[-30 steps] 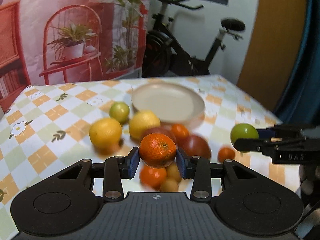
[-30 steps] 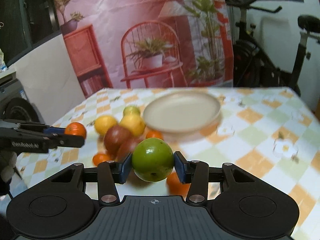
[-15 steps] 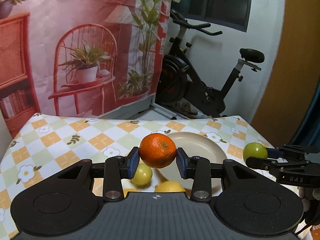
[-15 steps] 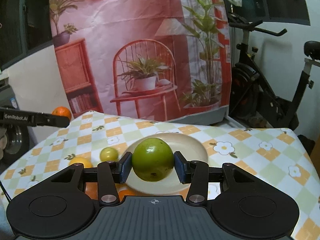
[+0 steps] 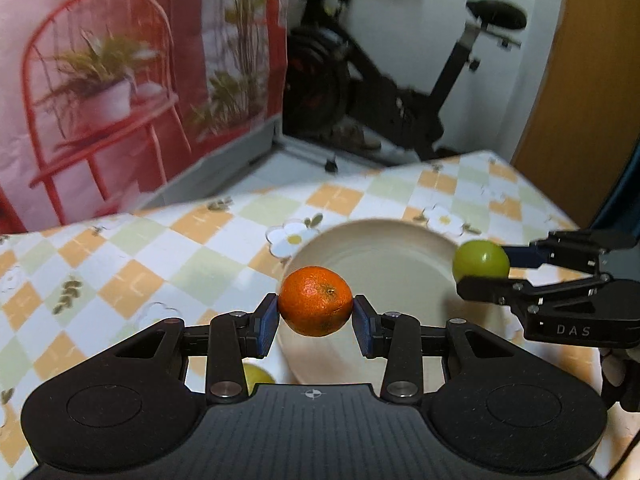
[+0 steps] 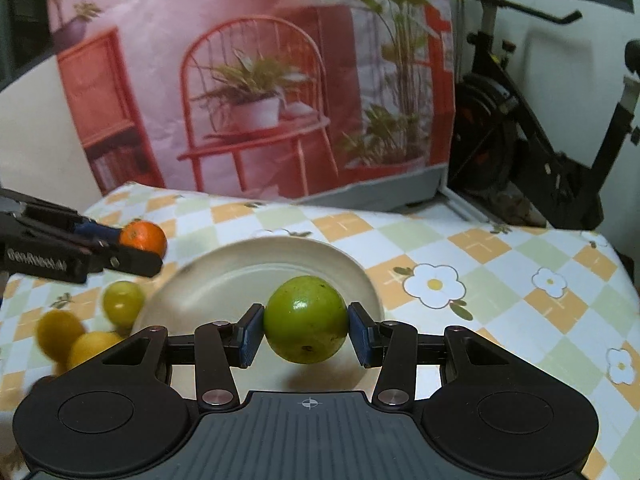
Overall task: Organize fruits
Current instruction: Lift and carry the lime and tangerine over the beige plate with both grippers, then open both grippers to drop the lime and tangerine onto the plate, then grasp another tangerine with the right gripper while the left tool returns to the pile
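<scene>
Both tools now over plate [image 6: 224, 280] | left tool [image 5: 315, 307] grips orange [image 5: 315, 307] | right tool [image 6: 306, 319] grips green fruit [image 6: 306, 319]

orange [image 5: 315, 306]: dimpled, glossy | green fruit [image 6: 306, 319]: smooth, shiny | plate [image 6: 224, 276]: matt, perhaps ceramic

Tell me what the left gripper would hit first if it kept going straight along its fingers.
Most likely the beige plate: the left gripper, shut on the orange, points down at its empty inside. Depth is unclear, though nothing else shows between.
</scene>
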`<control>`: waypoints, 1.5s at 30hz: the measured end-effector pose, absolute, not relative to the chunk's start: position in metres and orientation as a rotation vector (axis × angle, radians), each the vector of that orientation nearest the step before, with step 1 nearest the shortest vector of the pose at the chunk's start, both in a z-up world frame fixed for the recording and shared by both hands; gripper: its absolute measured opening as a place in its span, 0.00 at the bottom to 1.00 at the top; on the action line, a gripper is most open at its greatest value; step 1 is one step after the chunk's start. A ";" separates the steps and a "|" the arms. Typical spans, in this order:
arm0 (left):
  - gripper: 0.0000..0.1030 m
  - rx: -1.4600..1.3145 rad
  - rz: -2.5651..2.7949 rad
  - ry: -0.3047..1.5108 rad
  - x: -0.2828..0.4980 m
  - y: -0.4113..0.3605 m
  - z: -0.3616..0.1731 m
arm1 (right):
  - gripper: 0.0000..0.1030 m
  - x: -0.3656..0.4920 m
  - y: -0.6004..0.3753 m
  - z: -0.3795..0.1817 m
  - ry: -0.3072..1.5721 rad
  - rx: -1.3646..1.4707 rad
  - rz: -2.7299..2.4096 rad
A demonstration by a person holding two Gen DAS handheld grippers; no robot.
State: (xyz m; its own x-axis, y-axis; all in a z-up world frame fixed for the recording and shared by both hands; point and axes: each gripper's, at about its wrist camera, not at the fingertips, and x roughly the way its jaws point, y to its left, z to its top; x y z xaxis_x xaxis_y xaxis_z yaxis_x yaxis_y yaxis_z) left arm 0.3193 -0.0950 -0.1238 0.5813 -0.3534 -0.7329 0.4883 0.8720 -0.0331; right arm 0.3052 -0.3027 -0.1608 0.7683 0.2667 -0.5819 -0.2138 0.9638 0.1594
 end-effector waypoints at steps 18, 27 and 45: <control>0.48 0.249 -0.495 0.893 0.356 -0.124 -0.164 | 0.45 0.350 -0.296 -0.186 0.676 0.039 0.247; 0.55 0.124 -0.441 0.834 0.324 -0.097 -0.129 | 0.48 0.307 -0.310 -0.161 0.625 0.145 0.215; 0.55 0.006 -0.304 0.703 0.210 -0.022 -0.082 | 0.48 0.172 -0.308 -0.151 0.639 0.221 0.198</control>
